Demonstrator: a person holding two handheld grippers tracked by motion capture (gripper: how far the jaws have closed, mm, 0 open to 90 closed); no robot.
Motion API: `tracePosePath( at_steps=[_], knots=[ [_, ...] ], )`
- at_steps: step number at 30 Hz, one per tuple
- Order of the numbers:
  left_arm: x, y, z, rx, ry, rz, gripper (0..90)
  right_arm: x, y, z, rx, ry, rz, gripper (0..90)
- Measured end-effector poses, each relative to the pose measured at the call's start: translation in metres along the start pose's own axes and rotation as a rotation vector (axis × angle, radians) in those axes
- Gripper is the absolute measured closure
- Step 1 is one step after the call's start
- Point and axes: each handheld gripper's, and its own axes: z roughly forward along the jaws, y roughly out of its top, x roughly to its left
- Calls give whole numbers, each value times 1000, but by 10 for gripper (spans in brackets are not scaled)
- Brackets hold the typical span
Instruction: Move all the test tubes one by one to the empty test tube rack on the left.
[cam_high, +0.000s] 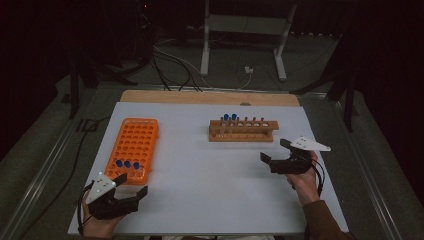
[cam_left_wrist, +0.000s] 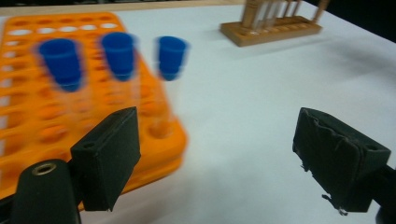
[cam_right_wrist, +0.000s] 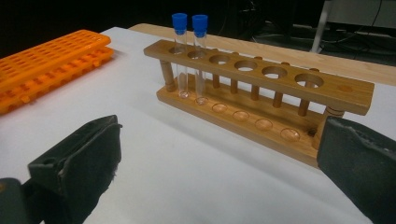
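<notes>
Dark room; grey floor (cam_high: 60, 125), cables (cam_high: 170, 62), white metal stand (cam_high: 245, 30) behind white-topped table (cam_high: 210, 180).

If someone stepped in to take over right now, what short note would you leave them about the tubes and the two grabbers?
Left gripper: open, nothing between its jaws, just beside the near corner of the orange rack.
Right gripper: open, empty, near the wooden rack, not touching it.
Tubes: three blue-capped tubes stand in the near row of the orange rack; two blue-capped tubes stand in the end holes of the wooden rack, whose other four holes are empty.
Done, as it looks: three tubes sit in the orange rack.
Left, probably: the two in the wooden rack, if the tubes are going that way; the direction can't be told from this moment alone.
</notes>
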Motion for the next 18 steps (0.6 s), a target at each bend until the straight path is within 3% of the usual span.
tracePosePath(
  at_steps=[3, 8, 18],
  knots=[
    [-11, 3, 6, 6, -34, 28, 94, 0, 1, 1, 0, 1, -2, 0],
    [-25, 8, 21, 22, -55, 71, 50, 1, 5, 5, 3, 1, 0, 0],
    [-49, 34, 58, 5, -120, 140, 24, 5, 19, 15, 14, 9, -13, 0]
  ],
)
